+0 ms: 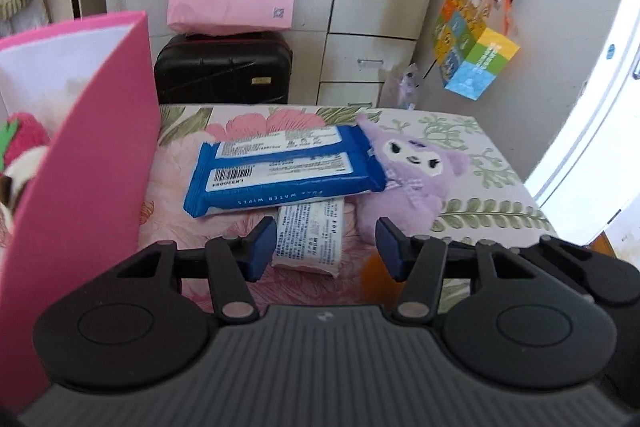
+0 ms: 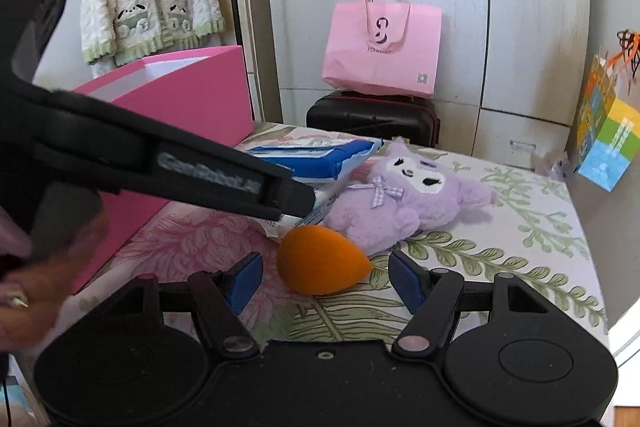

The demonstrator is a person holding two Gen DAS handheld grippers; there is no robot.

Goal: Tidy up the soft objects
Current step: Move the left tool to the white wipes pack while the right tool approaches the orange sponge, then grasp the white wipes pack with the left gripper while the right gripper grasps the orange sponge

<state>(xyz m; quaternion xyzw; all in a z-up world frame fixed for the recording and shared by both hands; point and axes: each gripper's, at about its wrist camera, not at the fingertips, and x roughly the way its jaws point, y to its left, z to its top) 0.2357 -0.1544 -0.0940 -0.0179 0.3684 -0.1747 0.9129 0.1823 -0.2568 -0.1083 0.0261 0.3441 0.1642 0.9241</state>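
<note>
a: in the left wrist view, the left hand-held gripper [image 1: 324, 247] is released, nothing between its blue pads. just ahead lies a small white tissue pack [image 1: 310, 239] on the flowered bed [image 1: 480, 163], half under the blue wipes pack [image 1: 280, 167]. the purple plush [image 1: 416, 175] lies to the right, touching the wipes. the pink box [image 1: 80, 155] stands at the left, with a red plush [image 1: 24, 139] already inside.

b: how will they handle?

a: i think the packs are light, soft and a bit slippery; better to pinch across the short side.

b: and the right wrist view?

a: the right hand-held gripper [image 2: 322, 281] is also released, its pads on both sides of the orange sponge [image 2: 320, 259] but not pressing. the sponge looks very light and squashy, so take it at the wide middle.
</note>
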